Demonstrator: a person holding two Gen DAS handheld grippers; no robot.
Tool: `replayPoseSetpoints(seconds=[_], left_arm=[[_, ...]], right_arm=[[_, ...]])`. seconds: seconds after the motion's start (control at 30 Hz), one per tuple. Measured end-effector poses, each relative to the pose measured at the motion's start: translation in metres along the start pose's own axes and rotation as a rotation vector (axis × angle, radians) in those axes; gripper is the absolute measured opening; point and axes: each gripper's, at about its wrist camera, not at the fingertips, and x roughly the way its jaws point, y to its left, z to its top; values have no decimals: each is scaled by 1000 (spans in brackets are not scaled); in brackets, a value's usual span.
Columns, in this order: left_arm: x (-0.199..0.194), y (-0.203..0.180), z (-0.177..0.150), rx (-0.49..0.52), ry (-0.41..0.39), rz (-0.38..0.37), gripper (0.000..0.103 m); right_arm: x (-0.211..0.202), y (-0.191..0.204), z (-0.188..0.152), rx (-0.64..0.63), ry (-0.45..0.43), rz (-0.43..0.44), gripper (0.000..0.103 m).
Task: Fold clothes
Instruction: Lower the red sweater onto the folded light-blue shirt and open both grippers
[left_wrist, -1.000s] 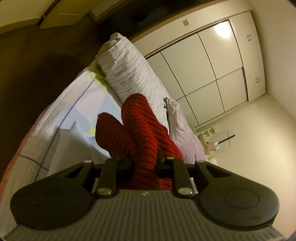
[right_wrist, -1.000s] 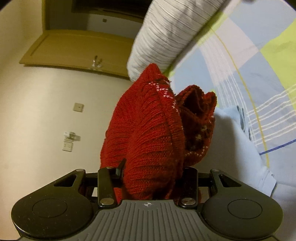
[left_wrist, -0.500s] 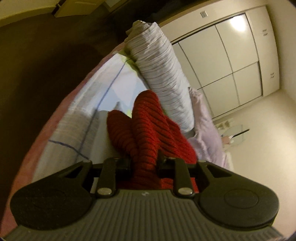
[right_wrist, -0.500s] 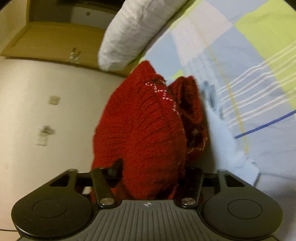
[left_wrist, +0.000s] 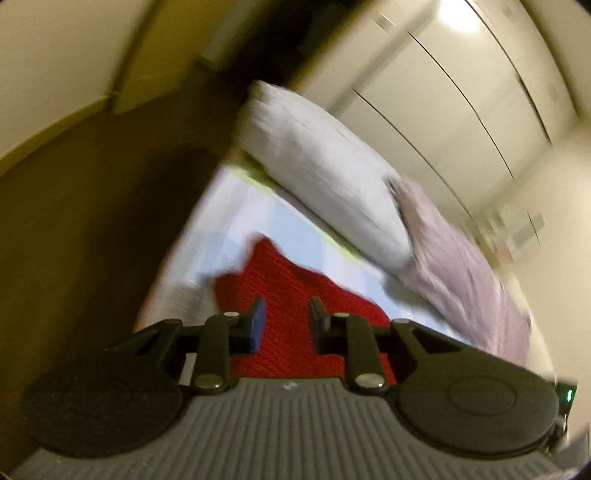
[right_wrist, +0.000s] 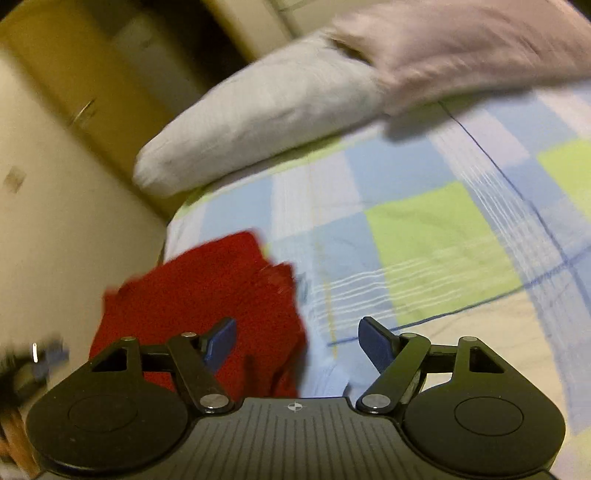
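red knit sweater (right_wrist: 207, 295) on checked bedsheet (right_wrist: 424, 229) | no readable writing

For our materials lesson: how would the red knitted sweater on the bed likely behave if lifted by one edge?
The red knitted sweater lies rumpled, so it would probably droop limply. Its thick ribbed knit suggests some weight and a grippy, non-slippery surface.

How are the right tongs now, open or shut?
Open: the right tongs stand wide apart, pads touching nothing; the red sweater lies below them.
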Motion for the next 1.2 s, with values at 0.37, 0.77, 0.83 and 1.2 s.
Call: replayPoseSetpoints(seconds=[0.37,0.77,0.83,1.2], left_arm=[[74,-28,-41,160,134,102,6],[69,-29,-13,125,157,123,4],[63,-33,-5,137,126,132,4],[97,-24,-6,218,183,221,9]], right_arm=[[67,52,-35,-246,87,-88,39],[63,56,-9,-251,154,-113,39],[50,54,1,-212,114,-103,39],[108,52,-4,-316,132,-147,39]])
